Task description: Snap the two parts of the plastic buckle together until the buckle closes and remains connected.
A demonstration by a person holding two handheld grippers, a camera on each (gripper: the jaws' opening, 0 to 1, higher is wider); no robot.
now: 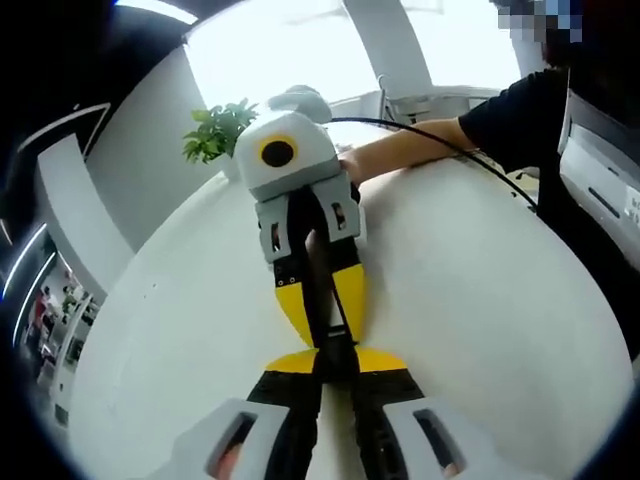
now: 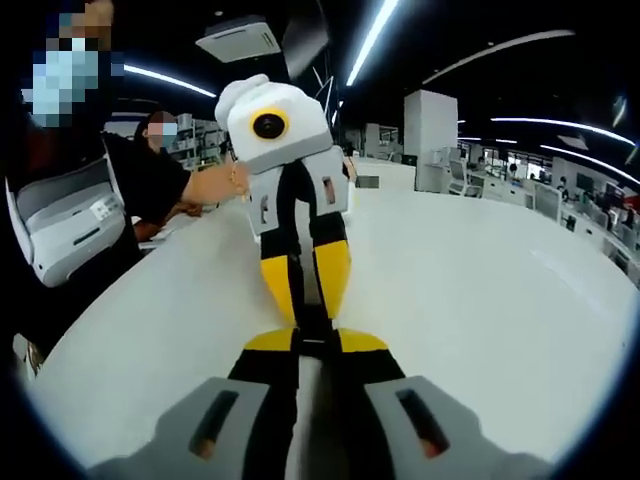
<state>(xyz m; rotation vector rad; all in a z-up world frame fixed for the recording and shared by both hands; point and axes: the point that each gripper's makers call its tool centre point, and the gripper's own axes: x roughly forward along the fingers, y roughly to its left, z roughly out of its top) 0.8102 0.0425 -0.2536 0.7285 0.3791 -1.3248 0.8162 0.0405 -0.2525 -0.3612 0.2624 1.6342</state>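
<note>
White desk [image 1: 480,300] in an open office: ceiling strip lights [image 2: 375,35], potted plant [image 1: 215,130]. No readable writing. Black buckle strap [image 1: 322,300] over the desk, pinched at each end by left hand-held gripper [image 1: 335,365] and right hand-held gripper [image 2: 312,335], tips meeting.

1. In the left gripper view we see strong daylight from the large bright window [image 1: 300,45] behind the far edge of the round white table [image 1: 500,300]; the panes are blown out to plain white.
2. In the right gripper view the room is dim, lit by long ceiling strip lights [image 2: 375,35] that glare as white streaks.
3. The tabletop is evenly bright in both views, with only soft shadows.
4. Fisheye distortion bends the table's edges and the strips.
5. We find the near grey gripper bodies [image 2: 300,430] soft and out of focus.
</note>
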